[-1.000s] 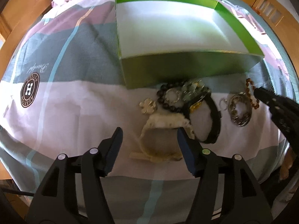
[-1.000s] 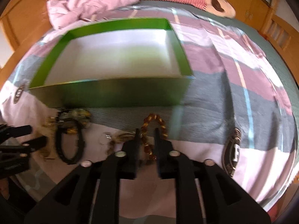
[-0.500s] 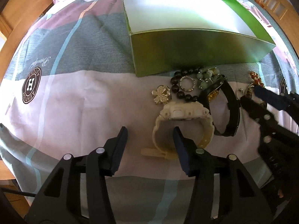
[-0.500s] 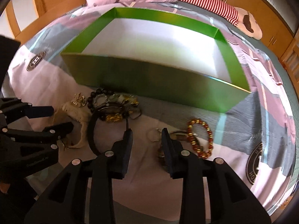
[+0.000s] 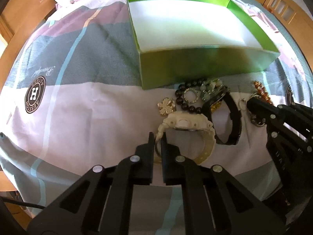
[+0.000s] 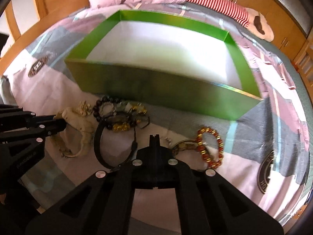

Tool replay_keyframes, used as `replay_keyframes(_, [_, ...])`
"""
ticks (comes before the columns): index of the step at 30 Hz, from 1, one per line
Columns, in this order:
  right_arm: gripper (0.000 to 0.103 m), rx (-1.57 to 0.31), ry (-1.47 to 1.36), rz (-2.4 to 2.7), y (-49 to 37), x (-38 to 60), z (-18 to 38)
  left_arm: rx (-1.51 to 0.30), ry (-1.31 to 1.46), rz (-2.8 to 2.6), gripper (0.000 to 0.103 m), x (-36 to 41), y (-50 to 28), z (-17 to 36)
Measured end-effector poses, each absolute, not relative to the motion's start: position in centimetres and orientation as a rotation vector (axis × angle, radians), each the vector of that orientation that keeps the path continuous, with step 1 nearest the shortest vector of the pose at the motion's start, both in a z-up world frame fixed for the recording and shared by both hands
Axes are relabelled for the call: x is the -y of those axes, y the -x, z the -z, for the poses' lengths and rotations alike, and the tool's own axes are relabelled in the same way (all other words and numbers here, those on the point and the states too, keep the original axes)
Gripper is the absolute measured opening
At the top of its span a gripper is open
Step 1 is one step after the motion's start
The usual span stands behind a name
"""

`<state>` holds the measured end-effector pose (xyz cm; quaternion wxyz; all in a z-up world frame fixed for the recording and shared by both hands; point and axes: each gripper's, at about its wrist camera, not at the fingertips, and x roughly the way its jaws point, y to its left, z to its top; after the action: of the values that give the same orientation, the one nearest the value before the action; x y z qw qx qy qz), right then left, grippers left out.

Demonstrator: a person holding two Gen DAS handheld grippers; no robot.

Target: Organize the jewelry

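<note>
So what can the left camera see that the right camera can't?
Only the left wrist view shows the left gripper from behind, its fingers shut on the cream watch strap, and cursive lettering on the bedsheet.

Only the right wrist view shows the whole red and gold bead bracelet, the red-striped plush toy behind the box, and the right gripper fully shut with nothing seen between its fingers.

Both show the empty green box, black watch, gold flower brooch and dark bead bracelet.

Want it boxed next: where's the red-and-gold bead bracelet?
On the bedsheet, right of the right tool in its view, the red-and-gold bead bracelet lies before the green box.
</note>
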<state>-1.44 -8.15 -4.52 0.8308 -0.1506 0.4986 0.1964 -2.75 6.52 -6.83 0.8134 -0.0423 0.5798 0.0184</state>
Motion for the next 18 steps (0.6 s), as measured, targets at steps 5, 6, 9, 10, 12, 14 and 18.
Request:
replay_keyframes(5, [0.0,-1.005,0.258,-0.394,1.1,10.2,2.0,-1.183,0.139,-0.034,0.007,-7.8,3.0,4.1])
replay_keyframes(6, [0.0,-0.994,0.245,-0.393,1.1,10.7,1.6,-1.176,0.146,-0.035,0.007,-8.0,3.2,3.8])
replay_keyframes(9, [0.0,-0.977,0.222,-0.389,1.0,11.4,0.7,-1.159,0.184,-0.03,0.007,-9.3,3.3,3.0])
replay_keyframes(10, [0.0,-0.974,0.217,-0.388,1.0,11.6,0.5,-1.158,0.194,-0.027,0.007,-9.6,3.0,2.9])
replay_keyframes(12, [0.0,-0.979,0.206,-0.395,1.0,11.7,0.5,-1.155,0.21,-0.022,0.007,-9.7,3.1,2.6])
replay_keyframes(14, [0.0,-1.005,0.186,-0.434,1.1,11.6,0.9,-1.158,0.205,-0.03,0.007,-9.4,2.8,2.7])
replay_keyframes(18, [0.013,-1.059,0.192,-0.512,1.5,9.8,2.8,-1.176,0.173,-0.047,0.009,-8.6,2.7,3.6])
